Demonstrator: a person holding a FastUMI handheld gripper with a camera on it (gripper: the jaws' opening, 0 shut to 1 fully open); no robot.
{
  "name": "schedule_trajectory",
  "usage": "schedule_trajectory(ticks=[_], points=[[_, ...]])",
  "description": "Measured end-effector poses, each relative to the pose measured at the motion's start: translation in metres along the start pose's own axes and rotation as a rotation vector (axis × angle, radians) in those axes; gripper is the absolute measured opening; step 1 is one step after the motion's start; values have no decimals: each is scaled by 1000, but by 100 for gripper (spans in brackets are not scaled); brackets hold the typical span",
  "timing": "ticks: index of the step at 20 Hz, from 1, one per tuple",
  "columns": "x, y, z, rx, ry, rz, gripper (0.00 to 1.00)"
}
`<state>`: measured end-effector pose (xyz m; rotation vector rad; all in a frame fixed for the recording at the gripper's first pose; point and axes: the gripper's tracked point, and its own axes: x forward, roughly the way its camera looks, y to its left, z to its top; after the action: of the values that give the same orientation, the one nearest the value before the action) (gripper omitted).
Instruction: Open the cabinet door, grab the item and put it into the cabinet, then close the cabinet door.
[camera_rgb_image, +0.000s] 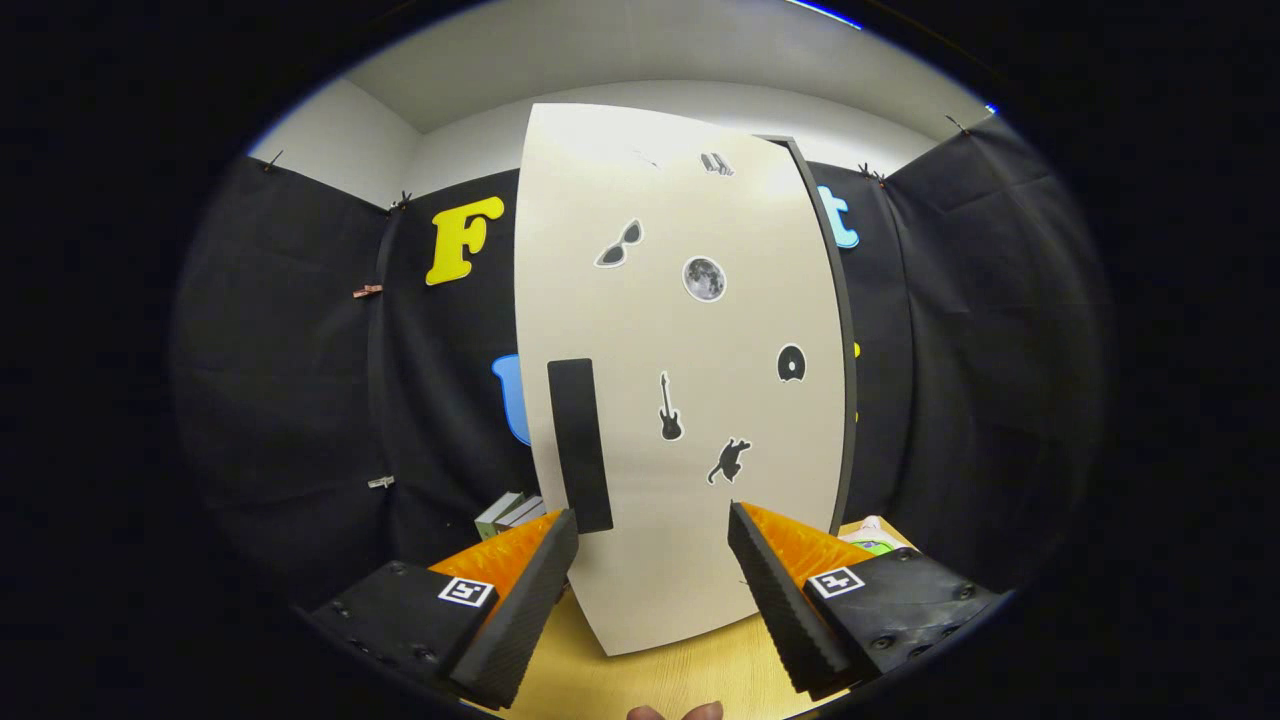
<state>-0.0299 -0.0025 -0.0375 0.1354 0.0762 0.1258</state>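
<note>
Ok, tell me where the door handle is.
The handle is a dark vertical strip low on the cabinet door, near its left edge, just beyond the open gripper.

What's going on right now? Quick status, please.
Gripper open, fingers empty, facing the cabinet door. Door shut; black handle just ahead of the left finger. Boxes beside the cabinet, not yet picked. Nothing between fingers and door.
</note>
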Motion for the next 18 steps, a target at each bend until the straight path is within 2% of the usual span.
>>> schedule_trajectory(ticks=[18], points=[[-1,-11,9,7,-23,-7,98]])
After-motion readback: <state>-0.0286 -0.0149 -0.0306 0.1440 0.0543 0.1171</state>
